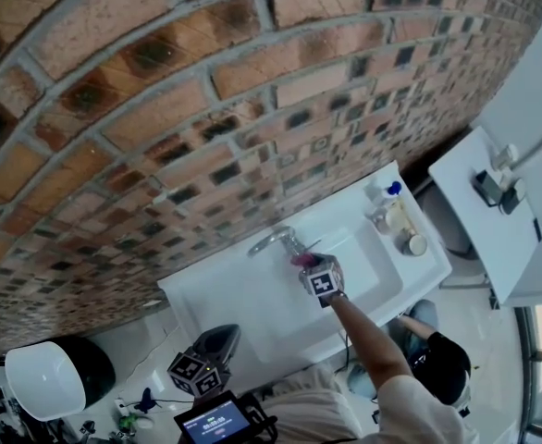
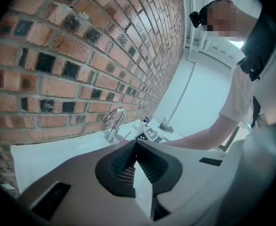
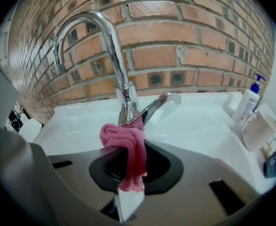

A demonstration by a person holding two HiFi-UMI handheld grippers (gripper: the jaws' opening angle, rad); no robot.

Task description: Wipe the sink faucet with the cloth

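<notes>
The right gripper [image 3: 128, 142] has its jaws closed on a pink cloth [image 3: 125, 147]. The cloth is bunched at the jaw tips and one end hangs down between the jaws. The bunch sits at the lower body of the chrome gooseneck faucet [image 3: 113, 46], directly beneath the lever handle [image 3: 160, 104]. It hides that part of the faucet, so contact cannot be confirmed.

In the head view, the right gripper [image 1: 305, 263] is over the white sink [image 1: 252, 317], beside the faucet [image 1: 273, 240]. The forearm [image 1: 368, 340] is bare, extended forward and nearly straight.

The left gripper [image 2: 135, 144] has its jaws together with nothing between them. It is held low at the near left edge of the sink, well apart from the faucet [image 2: 113, 122]. Only its marker cube is clear in the head view [image 1: 200, 370].

The marker cubes carry black-and-white square patterns only. Text on the screen [image 1: 217, 424] at the bottom edge is too small to read.

A pump bottle [image 3: 249, 99] with a blue head and a white cup [image 3: 257, 131] stand at the right end of the sink. The bottle label is unreadable. A brick wall [image 3: 194, 51] rises behind the sink.
</notes>
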